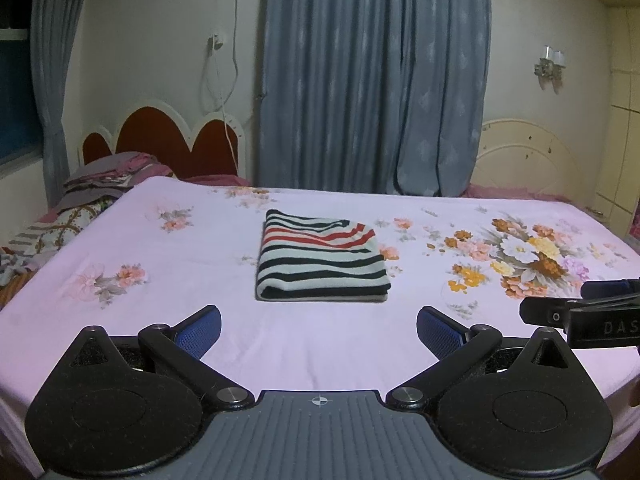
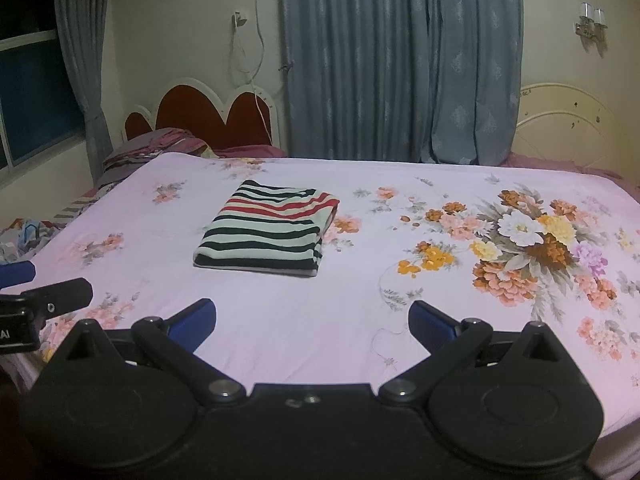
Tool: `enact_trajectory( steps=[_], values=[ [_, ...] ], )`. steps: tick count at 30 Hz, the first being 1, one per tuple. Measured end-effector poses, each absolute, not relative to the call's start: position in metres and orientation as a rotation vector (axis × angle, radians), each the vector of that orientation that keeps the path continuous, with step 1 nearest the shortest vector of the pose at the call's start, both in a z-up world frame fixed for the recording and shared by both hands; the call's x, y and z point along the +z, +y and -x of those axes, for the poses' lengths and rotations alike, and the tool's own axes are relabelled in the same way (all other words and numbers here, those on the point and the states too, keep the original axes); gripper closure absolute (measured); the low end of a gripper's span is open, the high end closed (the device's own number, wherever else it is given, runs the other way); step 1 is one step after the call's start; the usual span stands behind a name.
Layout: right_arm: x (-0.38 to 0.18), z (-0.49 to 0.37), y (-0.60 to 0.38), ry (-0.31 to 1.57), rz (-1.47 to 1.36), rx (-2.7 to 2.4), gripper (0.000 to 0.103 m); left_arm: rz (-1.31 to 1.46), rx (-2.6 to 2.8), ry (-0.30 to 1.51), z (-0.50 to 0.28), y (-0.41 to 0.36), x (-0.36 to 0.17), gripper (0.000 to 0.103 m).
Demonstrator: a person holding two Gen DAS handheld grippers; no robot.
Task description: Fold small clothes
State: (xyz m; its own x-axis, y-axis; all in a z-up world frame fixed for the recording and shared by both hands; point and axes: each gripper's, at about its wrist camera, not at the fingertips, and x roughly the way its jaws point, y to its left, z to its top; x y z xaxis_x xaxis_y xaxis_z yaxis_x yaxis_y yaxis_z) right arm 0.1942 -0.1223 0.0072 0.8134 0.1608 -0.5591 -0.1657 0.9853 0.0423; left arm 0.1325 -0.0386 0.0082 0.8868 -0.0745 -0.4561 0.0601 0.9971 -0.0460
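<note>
The left gripper (image 1: 319, 330) hangs over the near part of the bed (image 1: 160, 320) with its blue-padded fingers (image 1: 202, 330) spread wide and nothing between them. The right gripper (image 2: 312, 326) is held the same way, fingers (image 2: 430, 326) splayed apart and empty.

The striped garment (image 1: 322, 258) lies folded into a flat rectangle on the pink floral sheet (image 1: 520, 256), ahead of the left gripper's fingers and roughly in line with the gap between them, well clear of both tips. In the right wrist view the same garment (image 2: 268, 230) sits ahead and off toward the left finger, also untouched. How many layers the fold has cannot be made out; only the top face and the near edge show.

Each gripper appears in the other's view only as a cut-off black piece at the frame edge, with partial white lettering too cropped to read. A heap of bedding (image 1: 100, 180) beyond the left finger is dim and partly cut off. Grey-blue curtains (image 1: 372, 80) hang behind the bed.
</note>
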Motion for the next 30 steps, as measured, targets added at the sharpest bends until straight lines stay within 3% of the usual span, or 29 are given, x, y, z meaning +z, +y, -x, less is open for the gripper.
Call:
enact_trajectory(
  steps=[30],
  values=[
    [0.0149,-0.1892,-0.1195,0.576,-0.001,0.183,0.001,0.024,-0.074,0.468,-0.1389,-0.0469,0.0106,0.000]
  ],
)
